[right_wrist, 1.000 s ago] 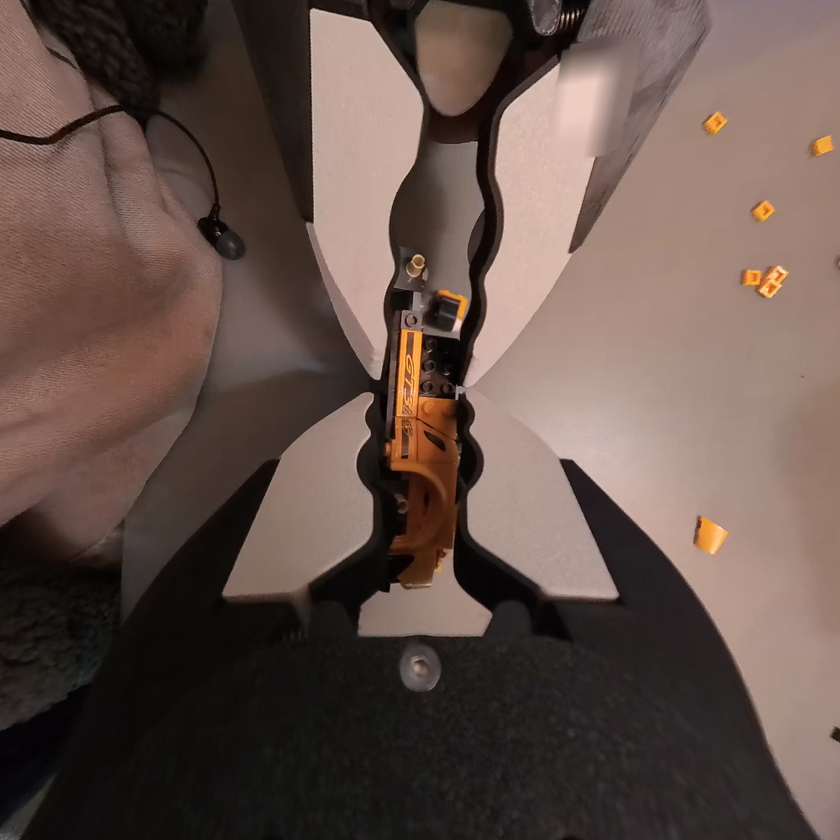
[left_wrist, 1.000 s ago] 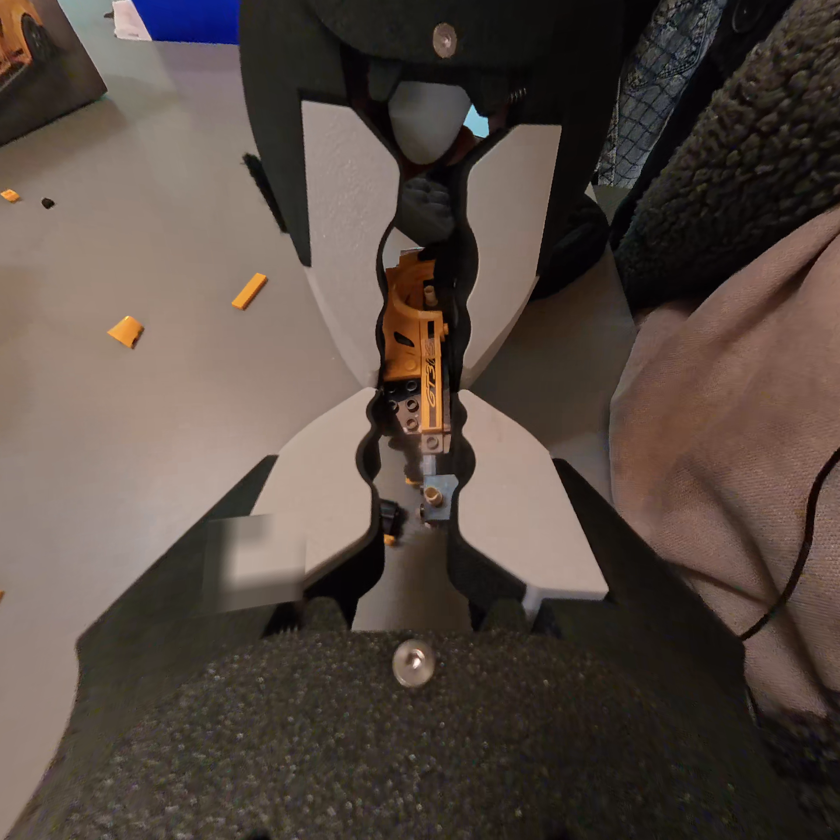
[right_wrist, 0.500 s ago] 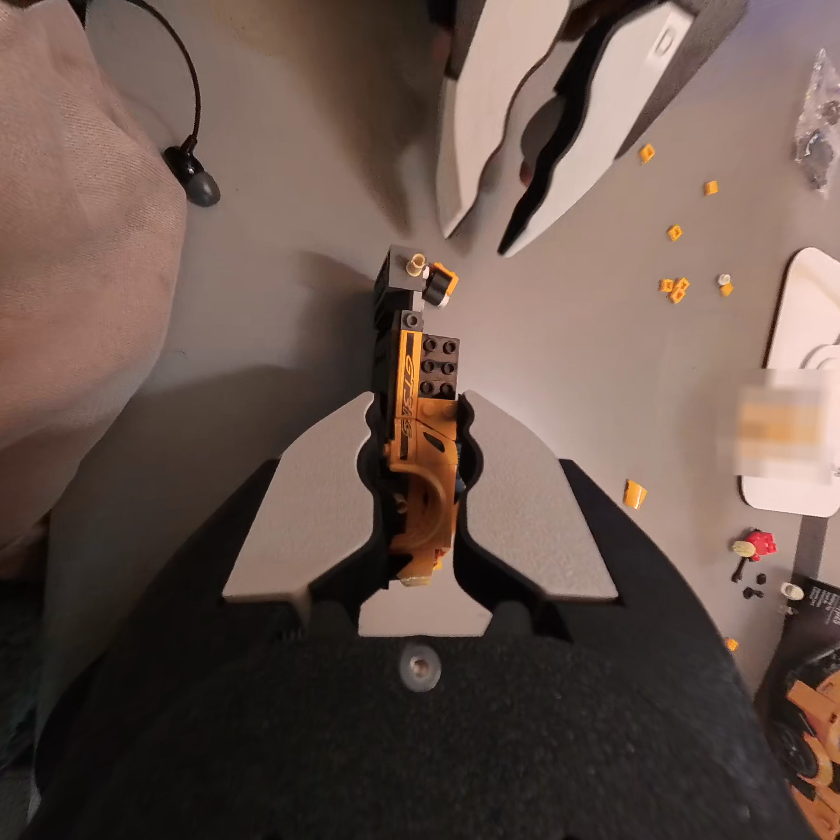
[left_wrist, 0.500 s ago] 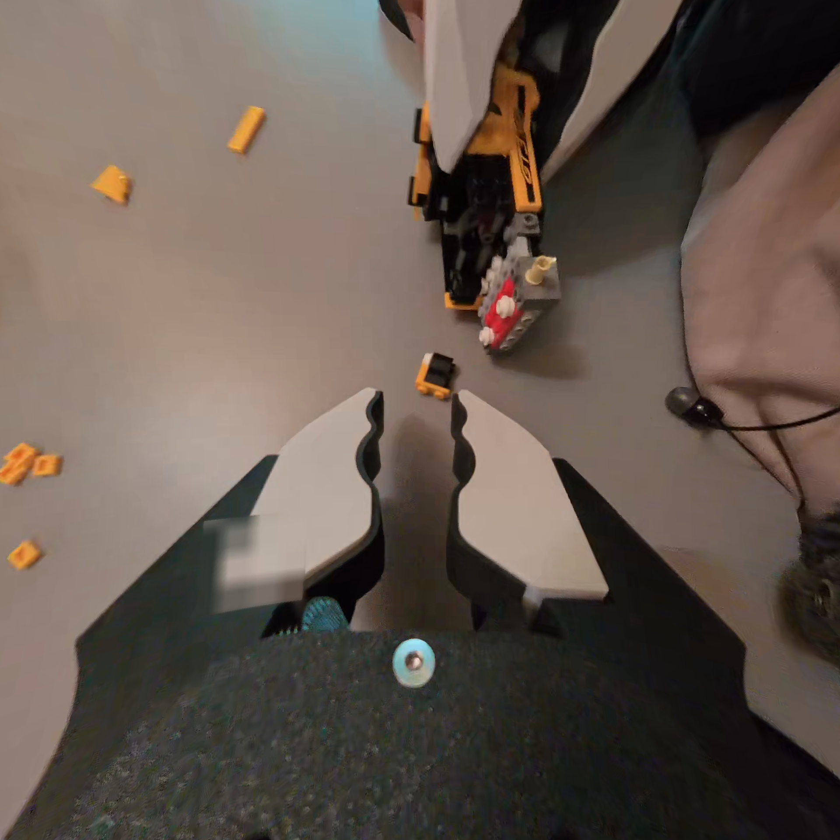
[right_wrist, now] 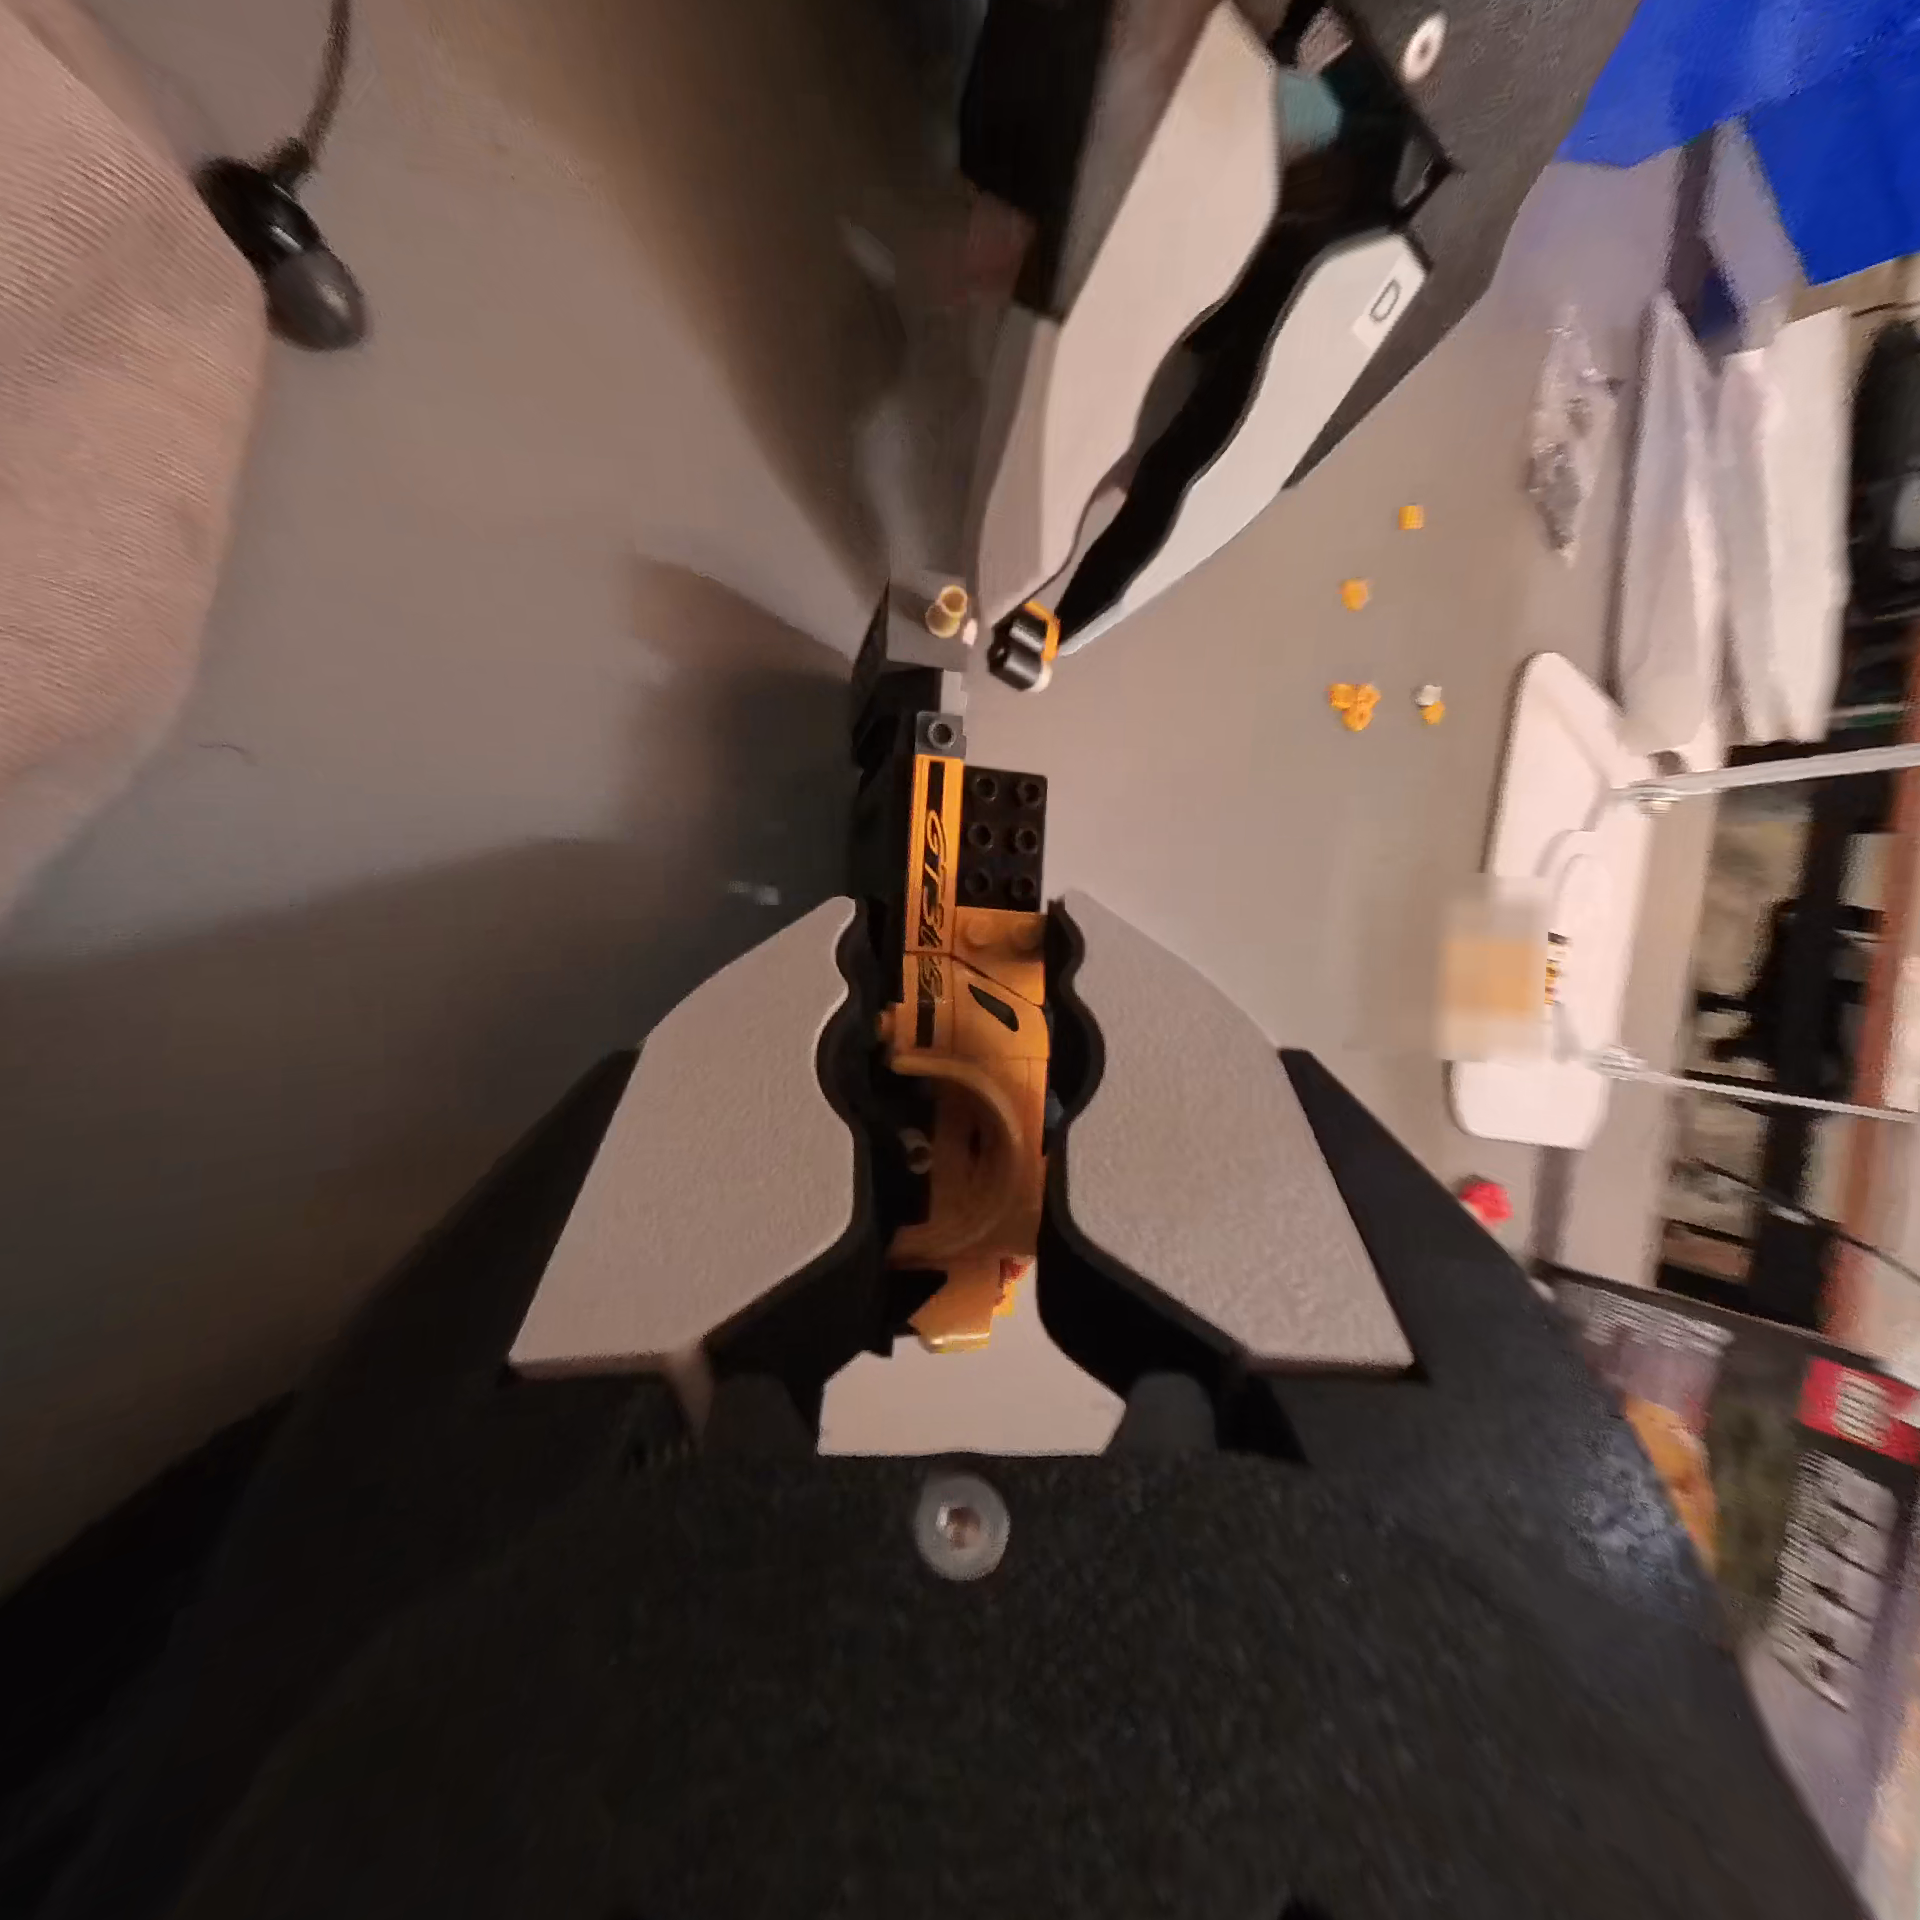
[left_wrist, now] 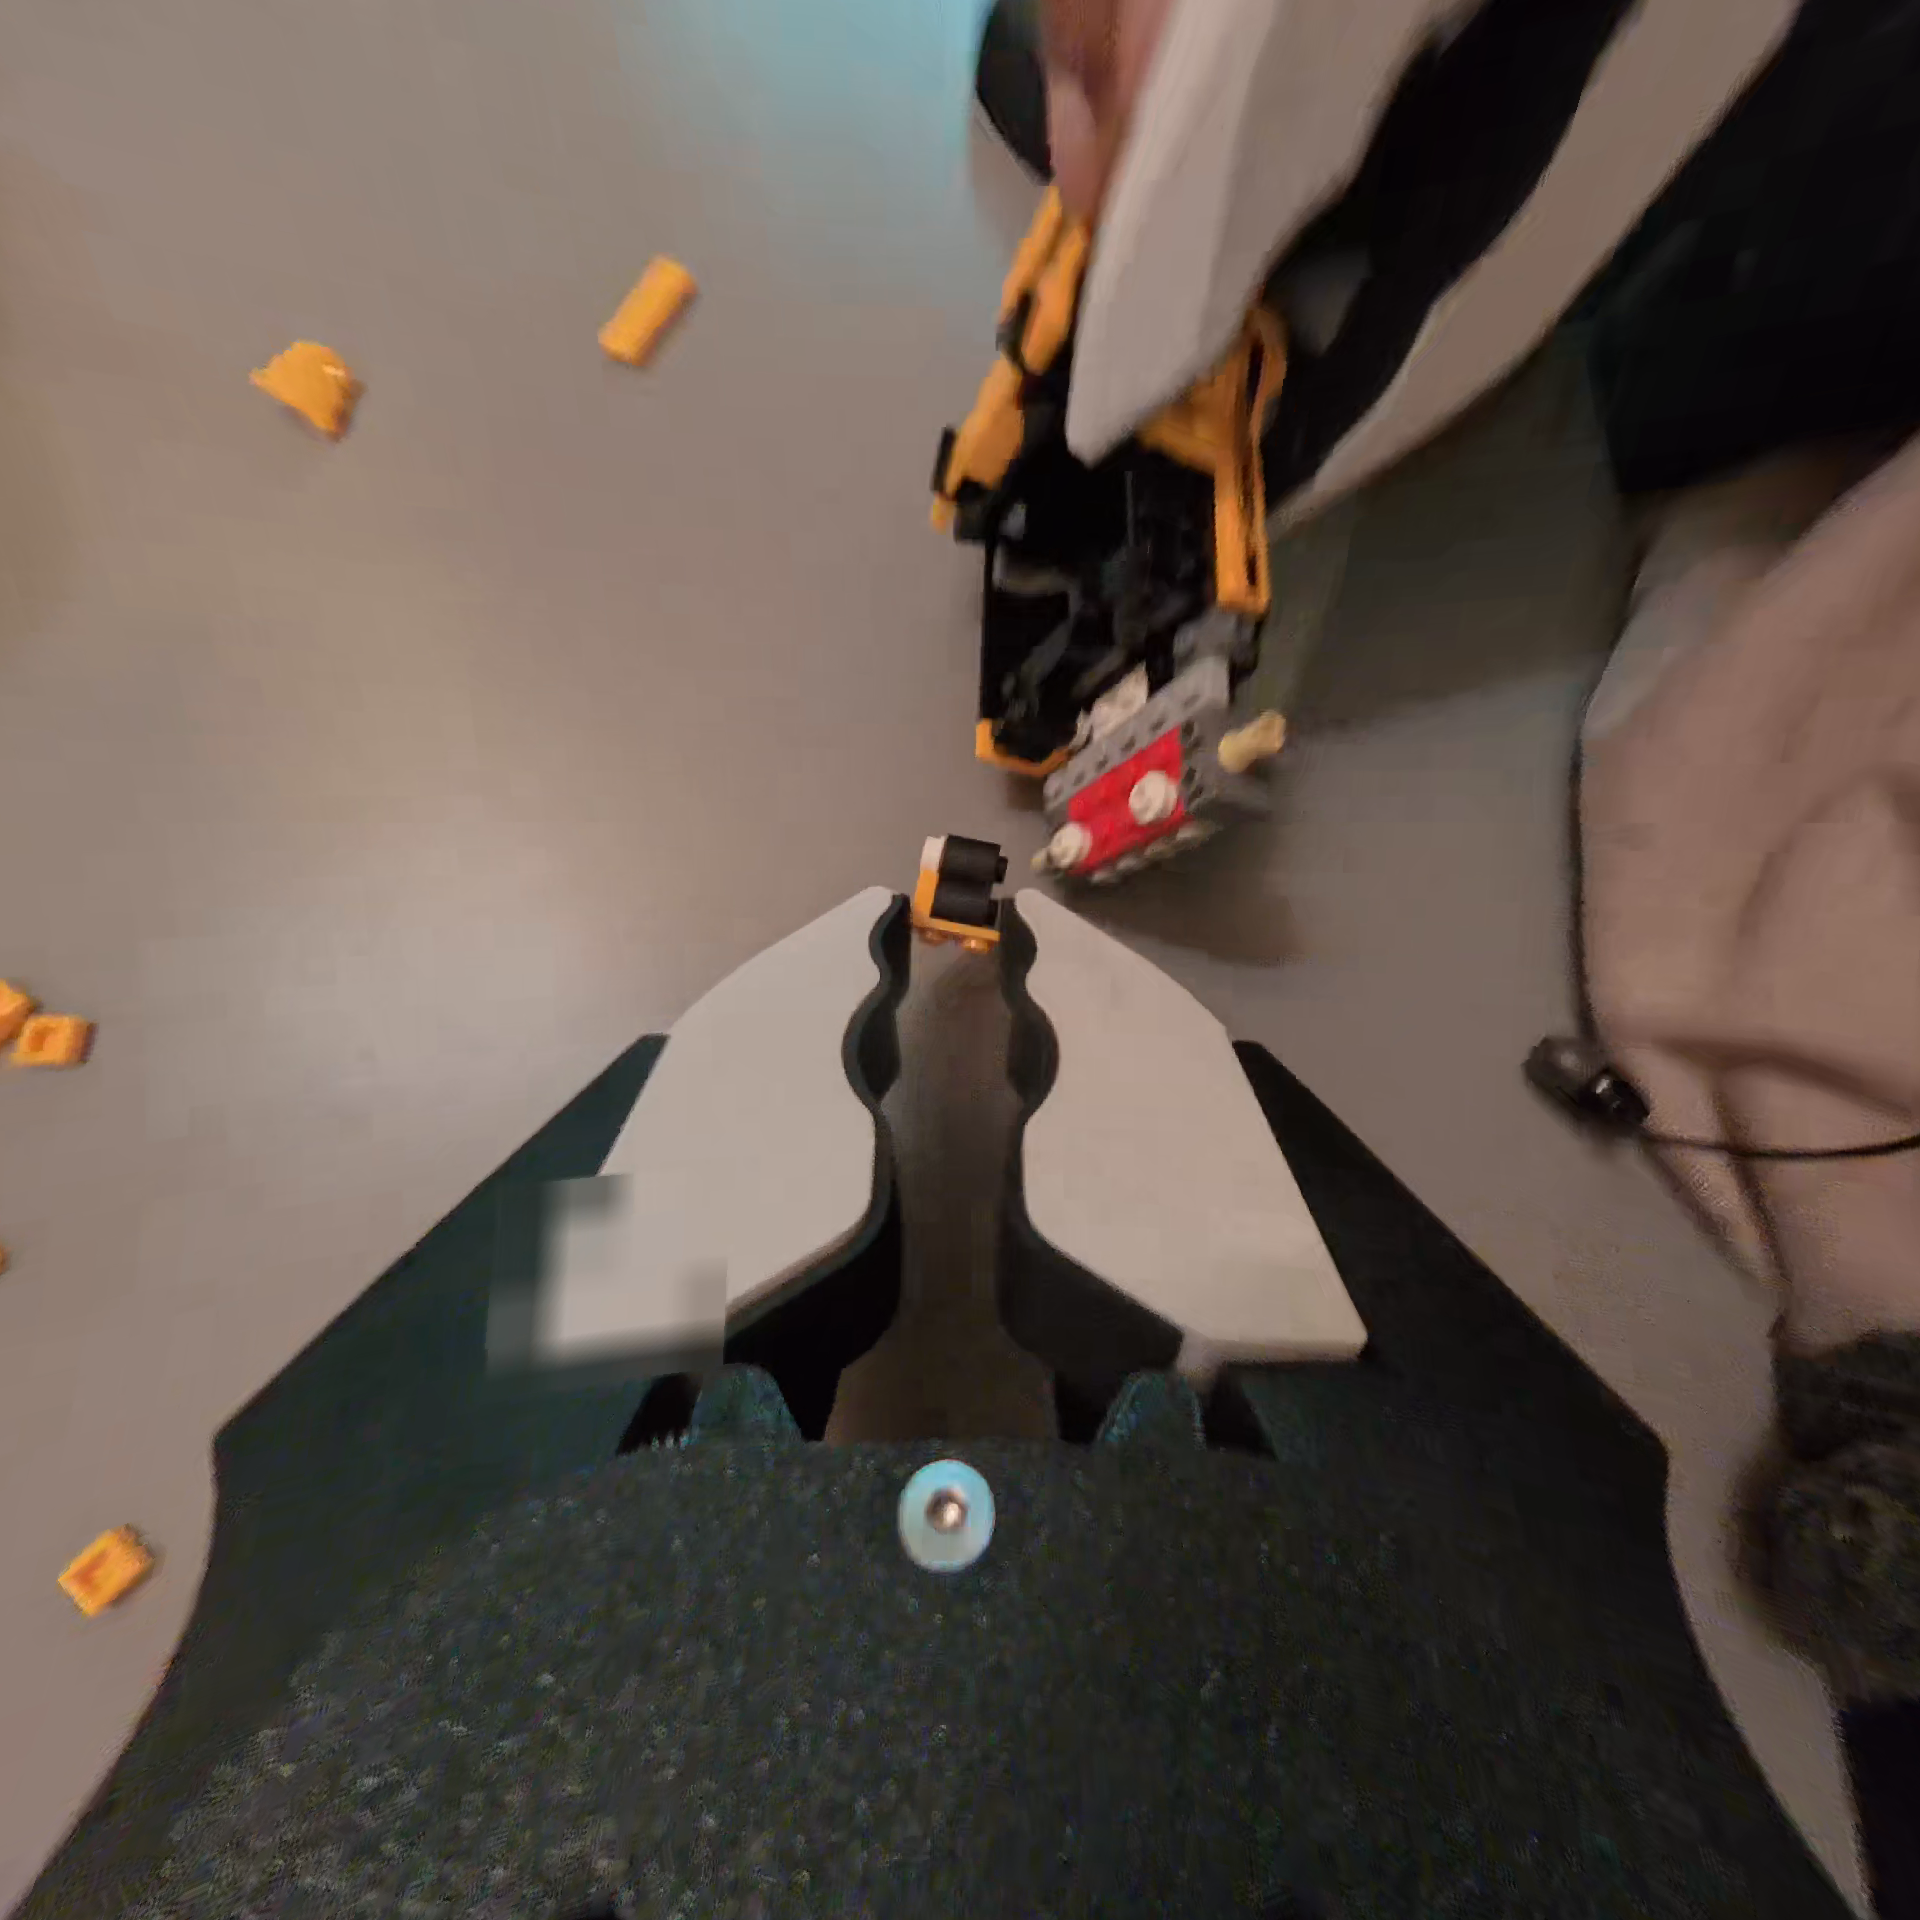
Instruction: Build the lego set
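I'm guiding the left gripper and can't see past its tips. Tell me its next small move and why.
Probably lift slightly and carry the small orange-and-black brick piece right, toward the grey end of the orange-and-black brick car. The left gripper pinches that piece at its very fingertips, just short of the car, which the right gripper clamps steady. Move slowly; the hold looks shallow.

The counter is smooth, matt grey, with a dull sheen. The left tool has matt pale-grey plastic fingers with black wavy inner linings; its body is rough, speckled black foam-like stuff around a shiny metal screw. The small brick piece at its tips is glossy orange and black plastic. The toy car in the right tool is glossy plastic. The cloth alongside is soft, woven beige.
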